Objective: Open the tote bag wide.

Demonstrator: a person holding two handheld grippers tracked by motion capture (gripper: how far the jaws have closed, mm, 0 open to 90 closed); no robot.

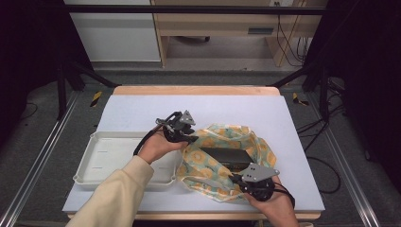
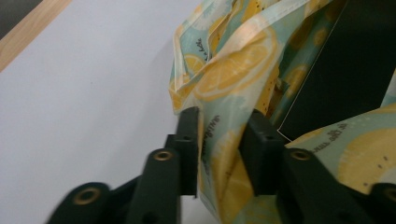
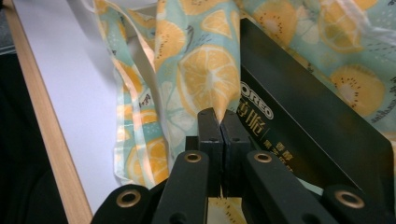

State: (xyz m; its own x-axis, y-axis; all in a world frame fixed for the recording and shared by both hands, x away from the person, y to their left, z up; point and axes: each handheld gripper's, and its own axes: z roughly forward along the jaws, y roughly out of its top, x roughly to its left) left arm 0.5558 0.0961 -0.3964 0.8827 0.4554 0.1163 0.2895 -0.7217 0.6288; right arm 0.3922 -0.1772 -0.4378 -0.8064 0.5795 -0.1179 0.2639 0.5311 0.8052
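A bag (image 1: 208, 166) of lemon-print fabric lies open on the white table, with a black Oreo box (image 1: 225, 156) inside it. My left gripper (image 1: 191, 138) is at the bag's far left rim. In the left gripper view its jaws (image 2: 219, 140) stand a little apart with a fold of the bag (image 2: 233, 70) between them, and the box (image 2: 355, 60) lies just beyond. My right gripper (image 1: 234, 178) is at the bag's near edge. In the right gripper view it (image 3: 222, 122) is shut on the fabric (image 3: 210, 74), right beside the box (image 3: 303, 116).
A shallow white tray (image 1: 101, 151) sits on the table to the left of the bag, under my left forearm. The table's wooden near edge (image 3: 51, 135) runs close beside the right gripper. Bare white tabletop (image 1: 142, 109) lies beyond the bag.
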